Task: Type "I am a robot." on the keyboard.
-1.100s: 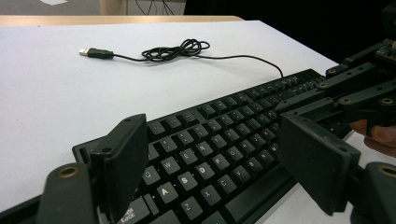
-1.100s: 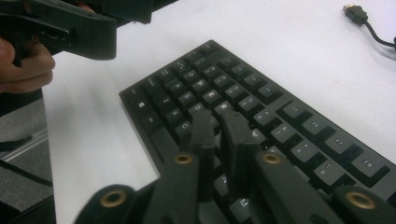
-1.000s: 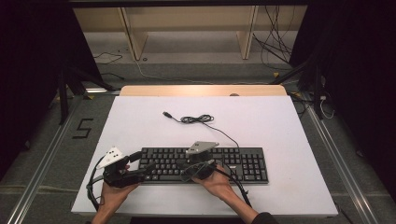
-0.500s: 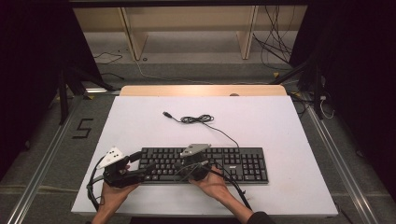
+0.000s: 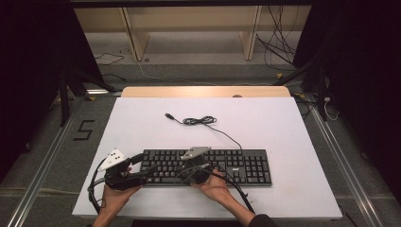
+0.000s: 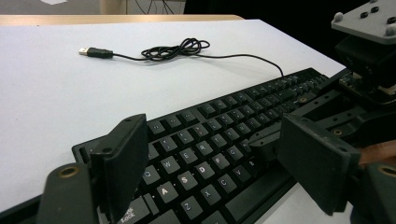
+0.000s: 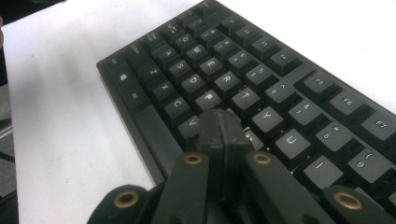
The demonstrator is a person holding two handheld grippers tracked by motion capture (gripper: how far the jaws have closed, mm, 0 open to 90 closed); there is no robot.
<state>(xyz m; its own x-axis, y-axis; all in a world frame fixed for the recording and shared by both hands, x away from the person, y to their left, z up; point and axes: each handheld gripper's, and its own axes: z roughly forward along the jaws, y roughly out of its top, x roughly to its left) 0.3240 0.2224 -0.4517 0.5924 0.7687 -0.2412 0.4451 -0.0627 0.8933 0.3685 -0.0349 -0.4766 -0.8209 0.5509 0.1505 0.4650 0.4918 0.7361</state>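
A black keyboard (image 5: 236, 163) lies across the near part of the white table (image 5: 265, 123). Its cable (image 5: 198, 121) is coiled behind it and ends in a loose USB plug (image 5: 168, 115). My left gripper (image 5: 147, 171) stands open at the keyboard's left end, with the left-hand keys (image 6: 187, 158) between its jaws and the pads apart from them. My right gripper (image 5: 182, 169) is shut with its pads pressed together. Its tip (image 7: 223, 122) sits low over the middle letter keys of the keyboard (image 7: 261, 70); contact cannot be told. From the left gripper view the right gripper (image 6: 327, 116) comes in from the right.
A wooden strip (image 5: 203, 91) runs along the table's far edge, with a shelf unit (image 5: 189, 28) and loose floor cables (image 5: 279, 52) beyond. A "5" mark (image 5: 84, 129) is on the floor at left. Bare white table (image 5: 293, 142) lies right of and behind the keyboard.
My right gripper has shifted a little to the left over the keys, still shut. The left gripper and the keyboard have stayed where they were.
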